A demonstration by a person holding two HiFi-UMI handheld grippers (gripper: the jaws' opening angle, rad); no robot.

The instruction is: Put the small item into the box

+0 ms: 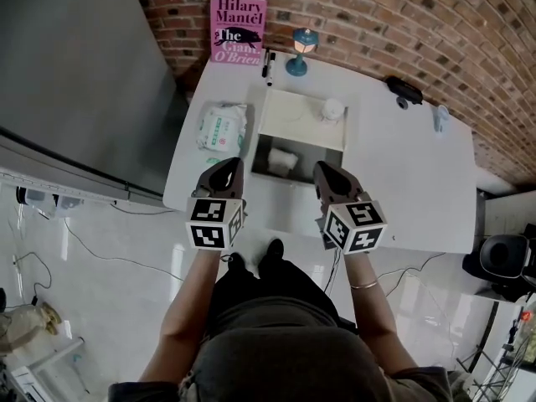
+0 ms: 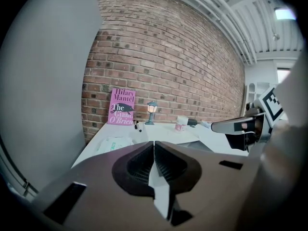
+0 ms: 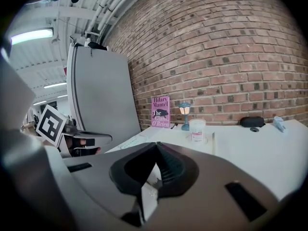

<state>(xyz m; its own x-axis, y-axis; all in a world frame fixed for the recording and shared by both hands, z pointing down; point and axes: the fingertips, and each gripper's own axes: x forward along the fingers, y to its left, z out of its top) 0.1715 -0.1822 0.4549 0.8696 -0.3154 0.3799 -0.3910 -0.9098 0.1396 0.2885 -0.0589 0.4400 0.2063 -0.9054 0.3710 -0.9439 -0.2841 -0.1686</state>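
An open box (image 1: pixel 261 167) stands in the middle of the white table (image 1: pixel 402 174), its pale lid (image 1: pixel 289 111) folded back toward the wall. A small white item (image 1: pixel 283 159) lies inside the box. On the lid stands a small white jar (image 1: pixel 333 110), which shows too in the left gripper view (image 2: pixel 181 123) and the right gripper view (image 3: pixel 197 129). My left gripper (image 1: pixel 226 172) hovers at the box's near left corner, jaws shut and empty (image 2: pixel 154 142). My right gripper (image 1: pixel 325 177) hovers at the near right corner, also shut with nothing held (image 3: pixel 156 144).
A pink book (image 1: pixel 238 30) leans on the brick wall, with a small blue lamp (image 1: pixel 302 50) and pens (image 1: pixel 268 64) beside it. A wipes packet (image 1: pixel 222 128) lies left of the box. A black object (image 1: pixel 404 90) and a small bluish thing (image 1: pixel 440 117) sit far right. A grey panel (image 1: pixel 75 74) stands left.
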